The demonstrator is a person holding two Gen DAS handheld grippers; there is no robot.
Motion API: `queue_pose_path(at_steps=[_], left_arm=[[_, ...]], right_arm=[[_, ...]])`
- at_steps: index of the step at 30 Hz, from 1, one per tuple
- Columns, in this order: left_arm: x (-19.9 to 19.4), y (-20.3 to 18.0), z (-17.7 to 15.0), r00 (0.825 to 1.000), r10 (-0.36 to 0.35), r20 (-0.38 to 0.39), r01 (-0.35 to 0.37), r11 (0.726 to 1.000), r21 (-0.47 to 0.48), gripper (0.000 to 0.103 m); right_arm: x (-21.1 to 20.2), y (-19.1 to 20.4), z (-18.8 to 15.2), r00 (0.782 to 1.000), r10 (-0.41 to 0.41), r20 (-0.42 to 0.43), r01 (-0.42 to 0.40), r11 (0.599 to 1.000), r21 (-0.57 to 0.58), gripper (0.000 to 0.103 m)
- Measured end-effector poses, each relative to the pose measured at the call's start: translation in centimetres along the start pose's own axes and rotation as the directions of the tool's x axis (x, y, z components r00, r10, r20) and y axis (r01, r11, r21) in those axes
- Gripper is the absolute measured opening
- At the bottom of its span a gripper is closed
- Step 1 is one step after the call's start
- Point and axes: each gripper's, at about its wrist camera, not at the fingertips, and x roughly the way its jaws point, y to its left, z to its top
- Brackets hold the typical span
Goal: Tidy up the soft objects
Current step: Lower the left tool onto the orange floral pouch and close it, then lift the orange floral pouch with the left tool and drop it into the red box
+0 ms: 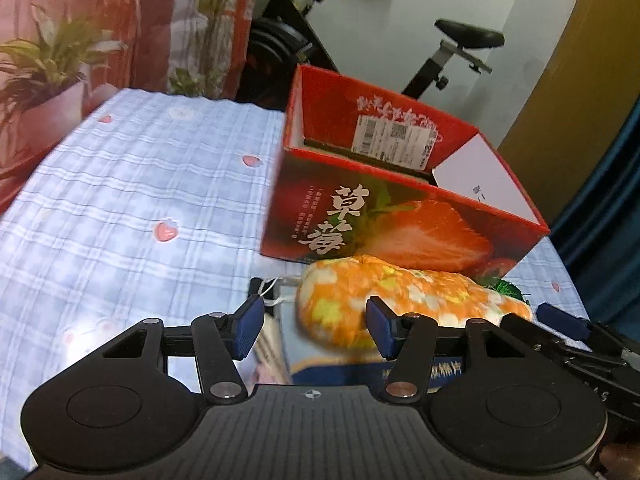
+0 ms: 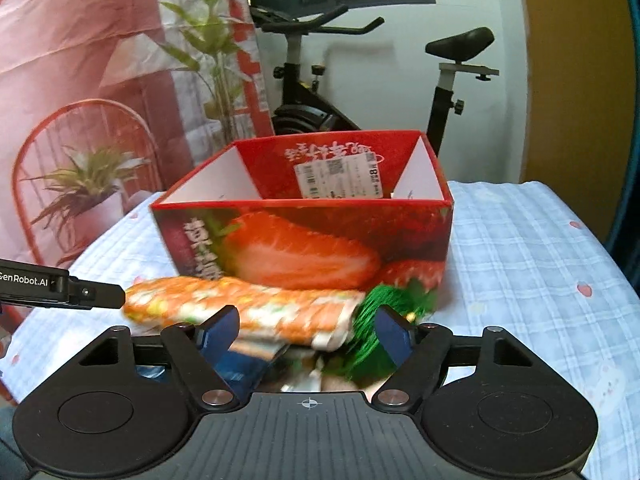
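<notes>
My right gripper (image 2: pixel 308 330) straddles orange floral carrot-shaped plush (image 2: pixel 240 306) at green leafy end, before red strawberry-print cardboard box (image 2: pixel 304 240); grip unclear.

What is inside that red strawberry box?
The red strawberry box shows bare white side walls and a shipping label on its far inner wall. Its near wall hides the floor, so anything lying low is unseen.

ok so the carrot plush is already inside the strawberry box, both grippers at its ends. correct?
Not quite. The carrot plush lies on the tablecloth in front of the strawberry box, not inside it; the right wrist view shows this. The rest holds: the left gripper is at its blunt end, the right gripper at the leafy end.
</notes>
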Motion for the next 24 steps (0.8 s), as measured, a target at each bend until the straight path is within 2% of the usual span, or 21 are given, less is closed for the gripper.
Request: queue_pose_path(at_steps=[6, 8, 14, 17, 18, 21, 24], left_arm=[[2.7, -1.0, 0.9, 0.999, -0.013, -0.047, 0.014, 0.999, 0.033, 0.059], [3.4, -1.2, 0.8, 0.998, -0.015, -0.063, 0.018, 0.999, 0.042, 0.054], [4.8, -0.9, 0.8, 0.996, -0.017, -0.091, 0.02, 0.999, 0.03, 0.051], [4.6, -0.7, 1.0, 0.996, -0.016, -0.082, 0.019, 0.999, 0.035, 0.028], [4.4, -0.7, 1.1, 0.997, -0.015, -0.079, 0.018, 0.999, 0.035, 0.024], [4.2, -0.1, 1.4, 0.997, -0.041, -0.073, 0.043, 0.999, 0.02, 0.02], [4.1, 0.4, 1.3, 0.995, -0.064, -0.075, 0.065, 0.998, 0.008, 0.02]], right_arm=[[3.4, -0.4, -0.1, 0.996, 0.053, -0.065, -0.051, 0.998, 0.032, 0.066], [4.1, -0.3, 0.0, 0.995, 0.067, -0.077, -0.065, 0.997, 0.032, 0.064], [5.0, -0.7, -0.2, 0.99, 0.098, -0.106, -0.091, 0.993, 0.073, 0.064], [5.1, -0.8, -0.2, 0.986, 0.125, -0.113, -0.116, 0.989, 0.087, 0.053], [5.1, -0.8, -0.1, 0.987, 0.12, -0.109, -0.111, 0.99, 0.086, 0.049], [4.8, -1.0, 0.1, 0.988, 0.116, -0.1, -0.107, 0.991, 0.086, 0.034], [4.8, -1.5, 0.2, 0.987, 0.128, -0.098, -0.118, 0.987, 0.108, 0.027]])
